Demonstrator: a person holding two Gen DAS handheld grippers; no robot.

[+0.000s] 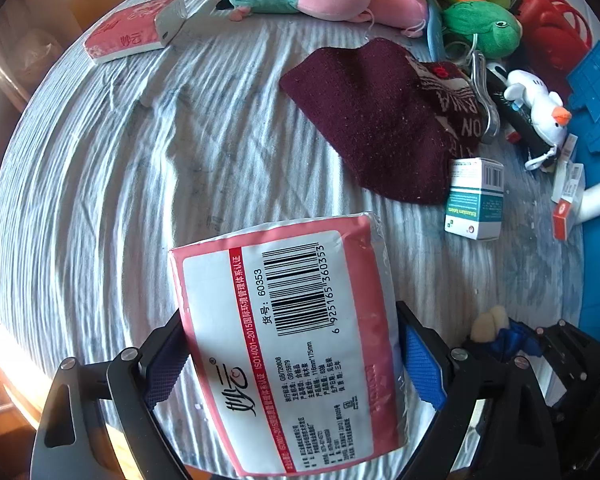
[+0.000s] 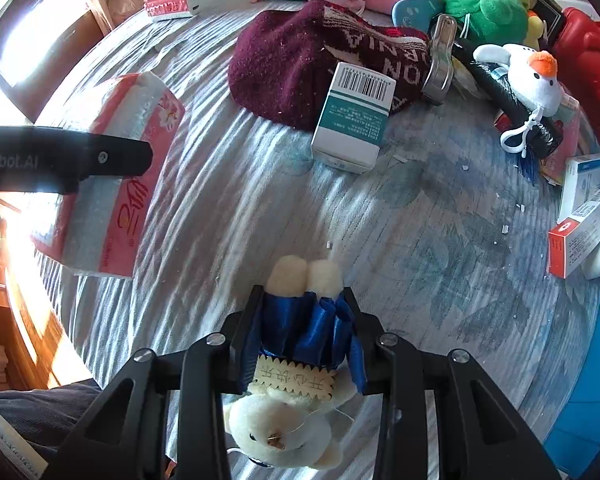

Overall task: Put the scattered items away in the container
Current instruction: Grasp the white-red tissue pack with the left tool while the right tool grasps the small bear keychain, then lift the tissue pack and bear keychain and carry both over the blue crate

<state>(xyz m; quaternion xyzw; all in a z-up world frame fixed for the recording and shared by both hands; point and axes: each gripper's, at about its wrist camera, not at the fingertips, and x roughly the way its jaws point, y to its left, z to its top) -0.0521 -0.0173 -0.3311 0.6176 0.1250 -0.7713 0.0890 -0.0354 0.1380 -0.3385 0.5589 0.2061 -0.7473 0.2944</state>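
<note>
With your left gripper (image 1: 296,364) clamping the pink tissue pack (image 1: 296,344) and your right gripper (image 2: 304,336) pinching the small plush bear (image 2: 296,400) above the table, either could slip during a hurried carry.

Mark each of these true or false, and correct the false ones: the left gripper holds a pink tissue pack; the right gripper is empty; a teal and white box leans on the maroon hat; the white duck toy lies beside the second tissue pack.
1. The left gripper holds a pink tissue pack. True.
2. The right gripper is empty. False: it is shut on a small cream teddy bear in a blue dress.
3. A teal and white box leans on the maroon hat. True.
4. The white duck toy lies beside the second tissue pack. False: they lie at opposite sides of the table.
</note>
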